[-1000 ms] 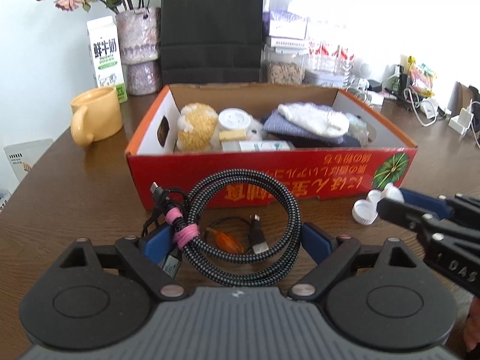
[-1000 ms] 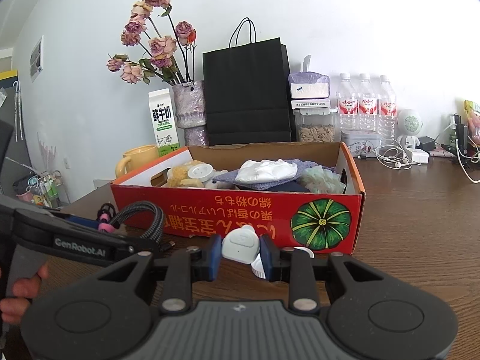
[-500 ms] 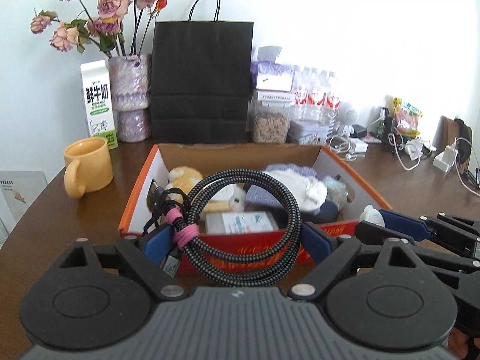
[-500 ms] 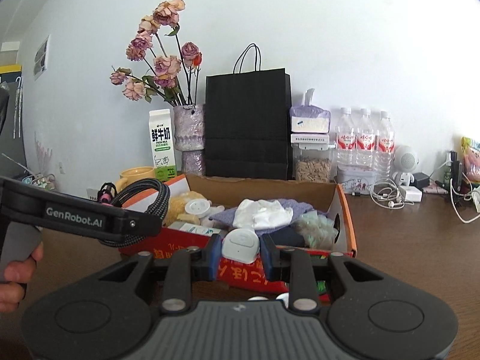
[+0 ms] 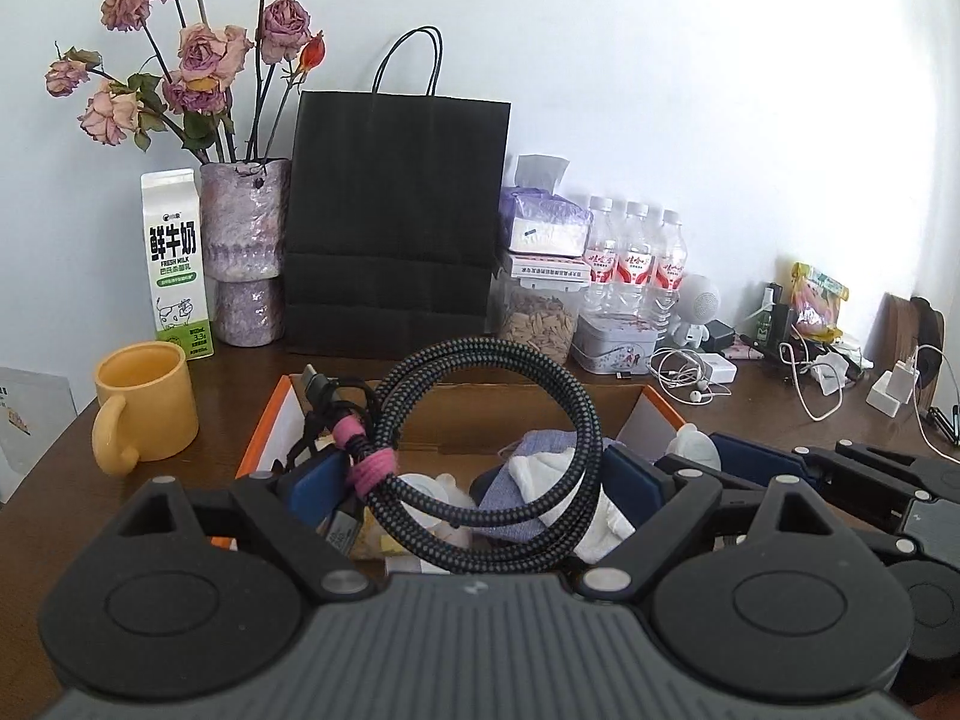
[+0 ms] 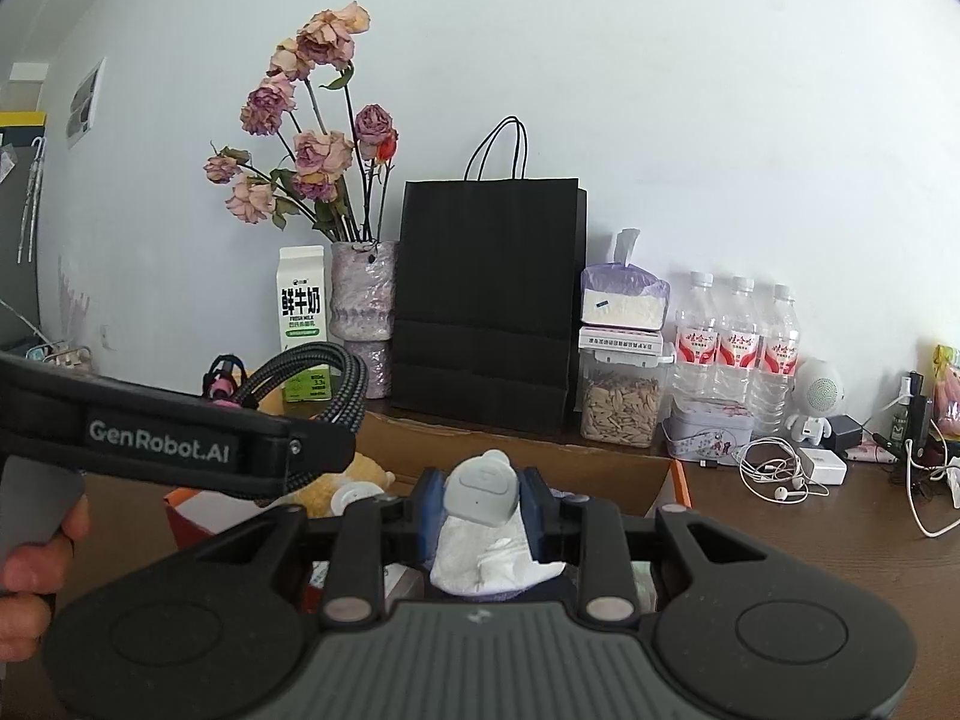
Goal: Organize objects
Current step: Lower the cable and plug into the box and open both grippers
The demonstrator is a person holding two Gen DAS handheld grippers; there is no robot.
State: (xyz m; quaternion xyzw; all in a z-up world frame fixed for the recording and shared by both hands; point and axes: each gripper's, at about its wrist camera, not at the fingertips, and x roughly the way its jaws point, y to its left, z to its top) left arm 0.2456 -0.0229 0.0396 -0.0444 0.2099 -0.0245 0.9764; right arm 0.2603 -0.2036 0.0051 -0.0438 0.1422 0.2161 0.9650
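Right gripper (image 6: 483, 495), at 6 o'clock, is clamped on a small pale grey rounded plastic device (image 6: 482, 491) above the open brown cardboard box (image 6: 600, 468). Left gripper (image 6: 288, 450), at 9 o'clock, carries a coiled black braided cable (image 6: 336, 384). White folded cloth (image 6: 492, 558) lies inside the box.

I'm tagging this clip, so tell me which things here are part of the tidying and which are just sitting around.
Part of the job:
- coiled braided cable, in the left hand-held gripper
- small white device, in the right hand-held gripper
- cardboard box

Just lying about:
- yellow mug
- milk carton
- black paper bag
- water bottles
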